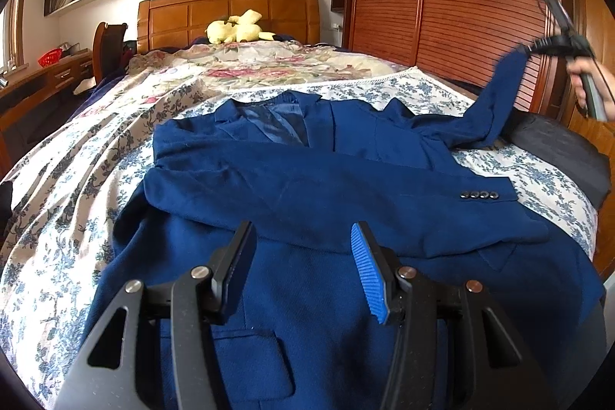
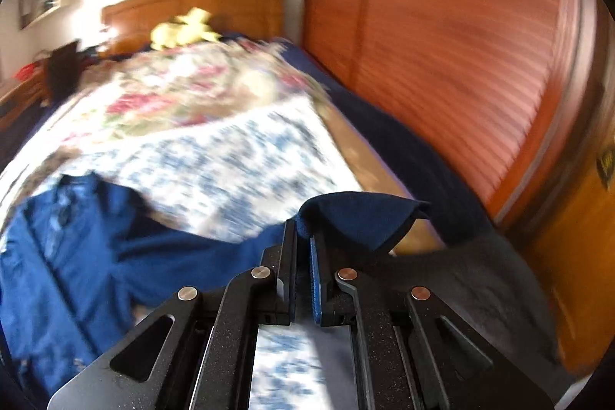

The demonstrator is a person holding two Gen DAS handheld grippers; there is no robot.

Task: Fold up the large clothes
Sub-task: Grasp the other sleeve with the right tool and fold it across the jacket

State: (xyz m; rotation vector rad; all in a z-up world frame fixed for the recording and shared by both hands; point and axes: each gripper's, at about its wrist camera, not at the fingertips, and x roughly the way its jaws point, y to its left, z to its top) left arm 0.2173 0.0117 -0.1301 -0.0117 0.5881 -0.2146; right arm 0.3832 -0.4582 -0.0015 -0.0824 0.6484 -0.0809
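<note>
On the bed point(image 1: 96, 141), right gripper point(image 2: 303, 237) pinches the blue jacket point(image 1: 307, 179) sleeve point(image 1: 496, 102)

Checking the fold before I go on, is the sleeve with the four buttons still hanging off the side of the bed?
No, the buttoned sleeve lies folded flat across the front of the blue jacket.

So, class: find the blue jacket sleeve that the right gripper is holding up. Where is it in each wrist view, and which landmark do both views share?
Left wrist view: the sleeve rises at the right edge from the blue jacket to the right gripper.
Right wrist view: its cuff sits bottom centre, pinched in the shut fingers.
Shared landmark: the yellow plush toy by the headboard.
</note>
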